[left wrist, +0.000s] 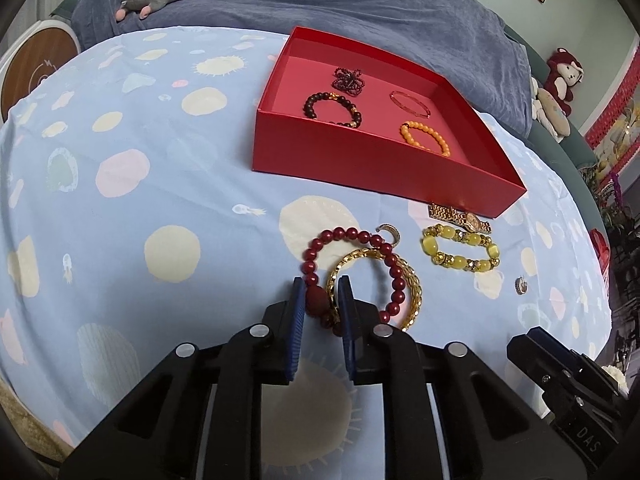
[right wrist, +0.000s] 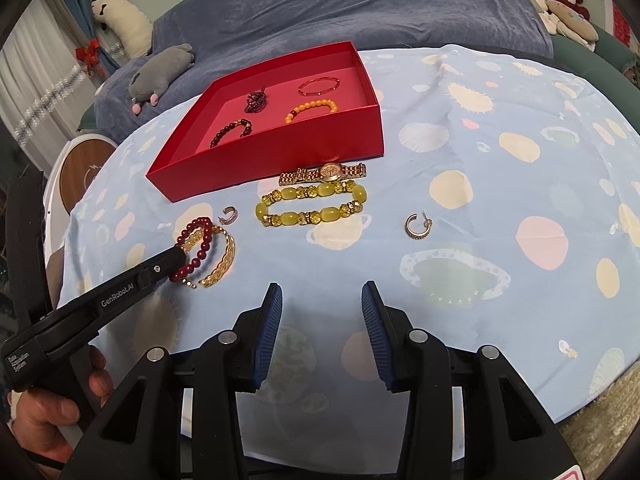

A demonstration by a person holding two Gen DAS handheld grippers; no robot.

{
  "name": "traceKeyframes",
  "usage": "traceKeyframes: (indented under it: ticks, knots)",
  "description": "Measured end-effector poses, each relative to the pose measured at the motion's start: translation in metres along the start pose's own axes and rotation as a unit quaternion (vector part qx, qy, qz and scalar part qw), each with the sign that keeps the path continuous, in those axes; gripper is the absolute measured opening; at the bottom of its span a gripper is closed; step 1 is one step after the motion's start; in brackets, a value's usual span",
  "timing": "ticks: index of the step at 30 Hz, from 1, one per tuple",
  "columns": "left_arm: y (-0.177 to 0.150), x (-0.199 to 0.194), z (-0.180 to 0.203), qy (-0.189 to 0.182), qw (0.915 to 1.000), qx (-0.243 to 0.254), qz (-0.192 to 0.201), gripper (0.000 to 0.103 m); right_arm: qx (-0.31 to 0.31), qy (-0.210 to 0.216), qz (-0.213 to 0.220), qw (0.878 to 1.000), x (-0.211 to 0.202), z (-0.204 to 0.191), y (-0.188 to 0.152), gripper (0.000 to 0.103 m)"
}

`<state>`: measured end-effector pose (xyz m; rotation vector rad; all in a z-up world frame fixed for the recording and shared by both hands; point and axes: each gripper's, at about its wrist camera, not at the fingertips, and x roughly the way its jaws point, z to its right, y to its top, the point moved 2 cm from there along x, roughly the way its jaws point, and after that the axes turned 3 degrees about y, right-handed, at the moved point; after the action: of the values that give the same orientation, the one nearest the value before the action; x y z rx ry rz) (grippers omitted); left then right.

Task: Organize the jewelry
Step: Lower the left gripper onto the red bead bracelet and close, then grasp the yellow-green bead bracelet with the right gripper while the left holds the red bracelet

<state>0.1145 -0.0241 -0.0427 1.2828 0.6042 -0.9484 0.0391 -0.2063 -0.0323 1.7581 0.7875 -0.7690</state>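
Maroon bead bracelet [left wrist: 352, 268] pinched between nearly closed left hand-held gripper [left wrist: 322, 300] pads, overlapping gold bangle [left wrist: 412, 280].

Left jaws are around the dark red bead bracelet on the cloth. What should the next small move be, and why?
Probably close the left gripper fully on the dark red bead bracelet alone, then lift. It overlaps the gold bangle, which could drag along, and four pieces already lie in the red box, its likely destination.

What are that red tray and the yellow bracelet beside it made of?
The red tray looks like matte cardboard: thin, straight walls, folded corners, no shine. The yellow beaded bracelet seems glass or polished stone, its beads glossy and translucent, with sparkly gold-toned spacers; which one is unclear.
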Motion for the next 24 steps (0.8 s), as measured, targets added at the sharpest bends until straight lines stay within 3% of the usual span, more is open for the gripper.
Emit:
traceKeyframes:
  ticks: [10, 13, 24]
  knots:
    - [0.003, -0.017, -0.009, -0.019, 0.9994, -0.028, 0.009, 0.014, -0.01, 0.0, 0.013, 1.0, 0.011, -0.004, 0.023, 0.041]
    - [0.007, -0.023, -0.009, -0.028, 0.9989, -0.033, 0.016, 0.007, -0.01, -0.002, 0.017, 1.0, 0.018, -0.004, 0.035, 0.041]
    - [0.012, -0.017, -0.012, -0.034, 0.9987, -0.038, 0.01, 0.007, -0.02, -0.024, 0.012, 0.999, 0.05, 0.009, 0.063, 0.041]
